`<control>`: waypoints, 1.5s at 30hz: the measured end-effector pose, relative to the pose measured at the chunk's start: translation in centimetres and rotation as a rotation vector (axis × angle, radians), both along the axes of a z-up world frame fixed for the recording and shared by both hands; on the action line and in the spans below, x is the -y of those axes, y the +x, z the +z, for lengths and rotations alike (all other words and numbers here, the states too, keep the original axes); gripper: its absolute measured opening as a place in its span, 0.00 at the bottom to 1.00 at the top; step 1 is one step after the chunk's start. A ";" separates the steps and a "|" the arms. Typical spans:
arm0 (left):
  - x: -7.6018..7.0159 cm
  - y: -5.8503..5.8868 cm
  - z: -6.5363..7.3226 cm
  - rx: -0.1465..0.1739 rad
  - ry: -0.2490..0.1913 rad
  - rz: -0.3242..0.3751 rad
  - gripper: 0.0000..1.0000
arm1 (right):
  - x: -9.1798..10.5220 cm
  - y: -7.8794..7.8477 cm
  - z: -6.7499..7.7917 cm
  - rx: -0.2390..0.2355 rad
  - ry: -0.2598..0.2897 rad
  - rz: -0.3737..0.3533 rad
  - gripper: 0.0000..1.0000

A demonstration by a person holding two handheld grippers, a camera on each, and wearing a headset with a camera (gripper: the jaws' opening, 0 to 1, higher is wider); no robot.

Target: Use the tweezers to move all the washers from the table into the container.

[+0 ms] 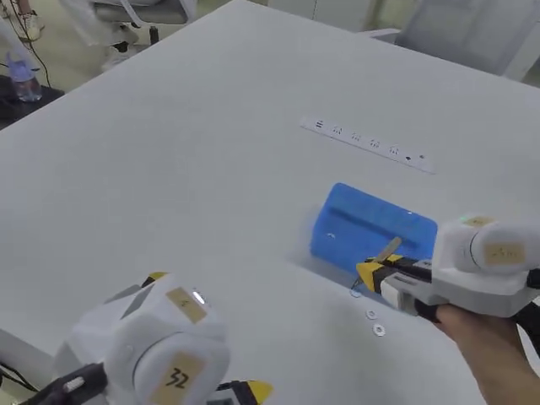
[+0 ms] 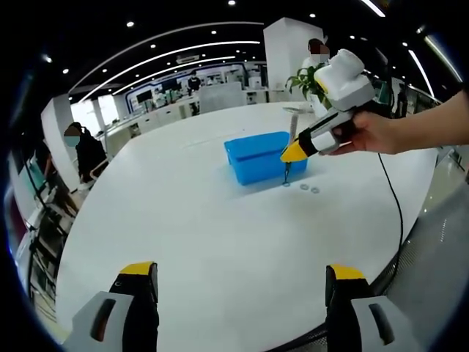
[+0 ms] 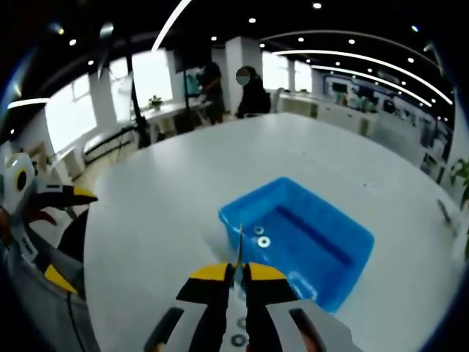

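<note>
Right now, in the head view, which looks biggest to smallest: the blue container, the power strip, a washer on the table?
1. Blue container.
2. Power strip: about as long but much thinner, and farther off.
3. Washer, tiny.

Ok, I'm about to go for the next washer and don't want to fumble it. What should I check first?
1. Right gripper shut on the tweezers: ok.
2. Tweezers tip empty: cannot tell, too small to see.
3. All washers in the container: not ok. Two lie inside, and at least two lie on the table beside it.
4. Container upright and open: ok.
5. Left gripper open and well away from the container: ok.
</note>
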State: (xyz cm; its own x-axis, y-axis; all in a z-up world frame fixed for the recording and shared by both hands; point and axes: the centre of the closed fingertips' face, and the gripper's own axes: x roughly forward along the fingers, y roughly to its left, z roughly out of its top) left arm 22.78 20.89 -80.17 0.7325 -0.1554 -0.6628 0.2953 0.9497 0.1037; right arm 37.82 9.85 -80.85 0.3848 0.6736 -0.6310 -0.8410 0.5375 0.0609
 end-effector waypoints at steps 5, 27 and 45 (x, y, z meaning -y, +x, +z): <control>0.0 0.0 0.0 -0.003 0.002 0.000 0.97 | 0.3 0.4 -0.4 0.001 -0.009 -0.008 0.04; -0.1 -0.1 -0.1 -0.006 0.008 0.000 0.97 | 0.9 0.0 -1.4 0.003 -0.002 -0.021 0.04; 0.1 0.0 0.1 0.004 0.003 -0.003 0.97 | 0.3 -0.1 0.5 0.008 -0.007 0.012 0.03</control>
